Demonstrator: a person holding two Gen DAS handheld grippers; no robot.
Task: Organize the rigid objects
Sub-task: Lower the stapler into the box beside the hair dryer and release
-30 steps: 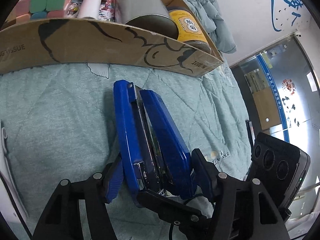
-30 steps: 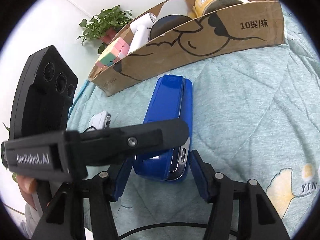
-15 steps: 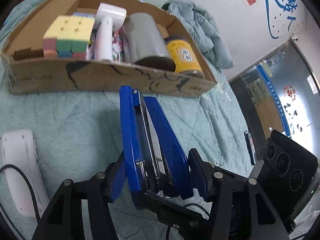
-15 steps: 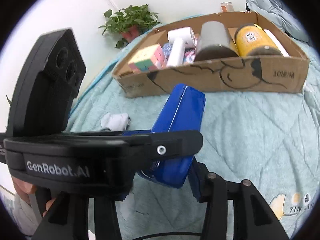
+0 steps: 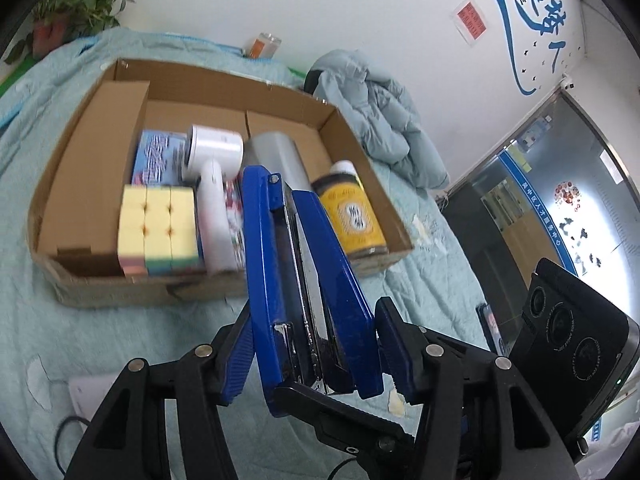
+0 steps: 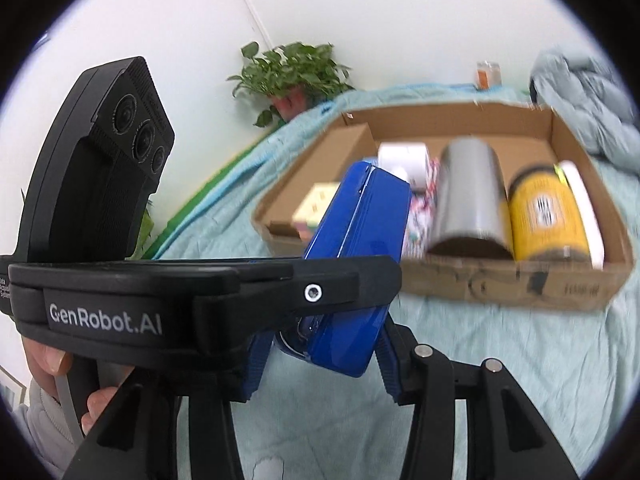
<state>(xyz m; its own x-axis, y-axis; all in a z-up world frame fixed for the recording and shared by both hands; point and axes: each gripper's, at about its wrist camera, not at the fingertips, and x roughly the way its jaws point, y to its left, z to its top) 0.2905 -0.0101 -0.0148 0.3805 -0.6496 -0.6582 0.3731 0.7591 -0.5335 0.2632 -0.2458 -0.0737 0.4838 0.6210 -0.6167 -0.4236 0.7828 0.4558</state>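
Observation:
A large blue stapler [image 5: 304, 264] is held up in the air on its side, pointing toward a cardboard box [image 5: 84, 168]. My left gripper [image 5: 316, 352] and my right gripper [image 6: 320, 360] both have their pads against the stapler's near end; the stapler shows in the right wrist view [image 6: 356, 256] too. The left gripper body [image 6: 200, 300] crosses the right wrist view. The box [image 6: 500, 280] holds a colour cube [image 5: 160, 228], a white handheld device [image 5: 214, 160], a grey cylinder [image 6: 468, 196] and a yellow jar [image 5: 352, 216].
The box sits on a teal quilted bed cover [image 5: 48, 332]. A white device with a cable [image 5: 84, 392] lies at the lower left. A bundled grey-blue jacket [image 5: 380, 120] lies behind the box. A potted plant [image 6: 292, 76] stands by the wall.
The stapler has been lifted off the bed cover and raised; both grippers rose with it, so the box is now seen from above with its contents visible.

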